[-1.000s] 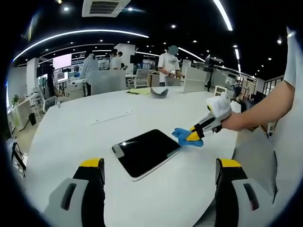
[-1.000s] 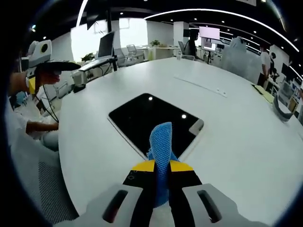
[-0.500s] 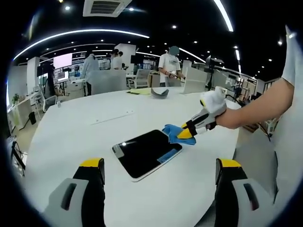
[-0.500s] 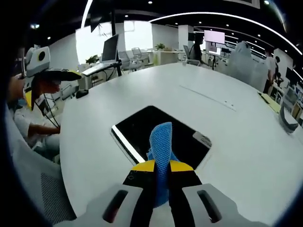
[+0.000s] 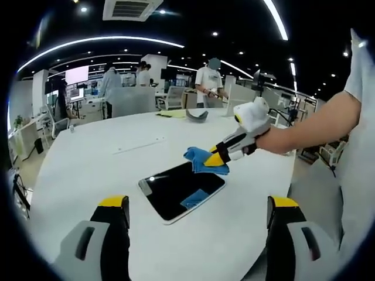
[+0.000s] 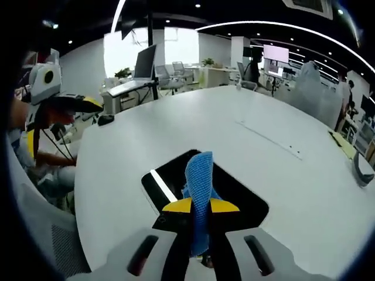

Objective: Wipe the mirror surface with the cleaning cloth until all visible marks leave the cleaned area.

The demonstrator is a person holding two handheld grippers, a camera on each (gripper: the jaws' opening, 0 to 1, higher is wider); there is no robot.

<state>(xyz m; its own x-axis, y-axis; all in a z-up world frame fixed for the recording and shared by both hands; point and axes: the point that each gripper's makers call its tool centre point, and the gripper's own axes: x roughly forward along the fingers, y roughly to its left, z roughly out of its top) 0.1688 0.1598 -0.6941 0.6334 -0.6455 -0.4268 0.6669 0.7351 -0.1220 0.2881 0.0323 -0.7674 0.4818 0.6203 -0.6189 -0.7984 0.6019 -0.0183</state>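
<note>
The mirror (image 5: 170, 190) is a dark, flat rectangle lying on the white round table (image 5: 82, 158). My right gripper (image 5: 218, 159) comes in from the right, shut on the blue cleaning cloth (image 5: 201, 159), which hangs just above the mirror's far edge; its blue reflection shows in the glass. In the right gripper view the cloth (image 6: 199, 172) sticks up from between the shut jaws of the right gripper (image 6: 200, 206), with the mirror (image 6: 170, 174) right beneath. My left gripper (image 5: 199, 202) stands wide open near the table's front edge, holding nothing, and appears as the left gripper (image 6: 58, 105) at the left.
A grey curved object (image 5: 197, 115) and yellow papers (image 5: 171, 113) lie at the table's far side. A thin strip (image 5: 139, 145) lies mid-table. Several people stand behind the table. A monitor (image 6: 143, 61) and desks stand beyond the table.
The right gripper has carried the cloth leftward and upward, from the table beside the mirror's right corner to above its far edge. The left gripper has stayed put.
</note>
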